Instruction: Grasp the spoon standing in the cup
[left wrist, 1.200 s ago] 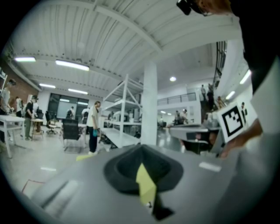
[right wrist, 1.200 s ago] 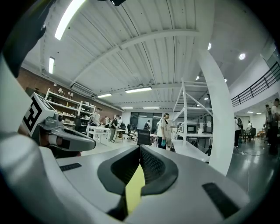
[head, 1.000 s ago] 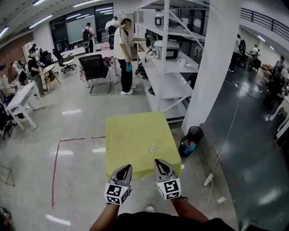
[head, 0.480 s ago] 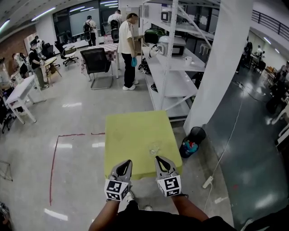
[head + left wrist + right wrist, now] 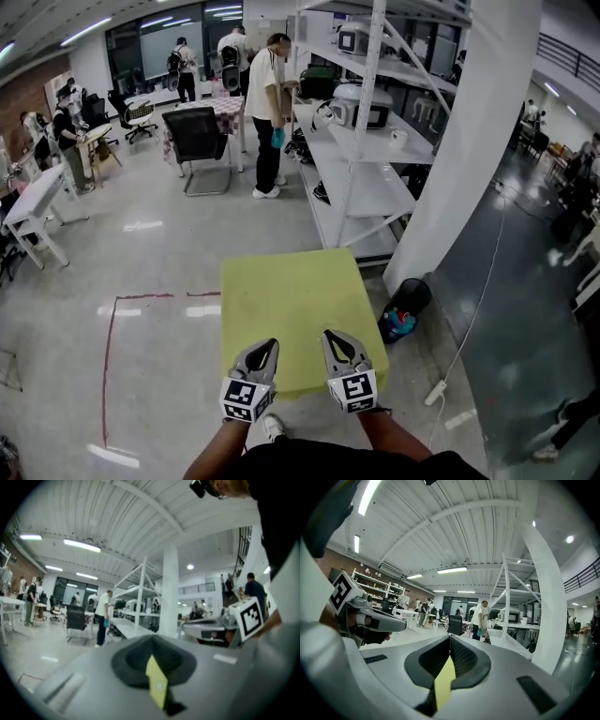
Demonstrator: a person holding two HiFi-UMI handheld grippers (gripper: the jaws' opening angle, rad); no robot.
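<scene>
Now the left gripper (image 5: 268, 345) and right gripper (image 5: 332, 336) are shut tight and hold nothing. They have come over the near edge of the desk (image 5: 291, 295). The cup with the spoon showed there before; now I cannot see it, so the grab waits.

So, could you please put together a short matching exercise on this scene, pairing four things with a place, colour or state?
Things:
1. table
2. right gripper
3. bin
4. office chair

Descriptions:
a. at the foot of the white pillar
b. yellow-green top
c. jaws together, nothing between them
d. in the head view, just left of the person in the white shirt

Pairs: 1-b, 2-c, 3-a, 4-d.
</scene>
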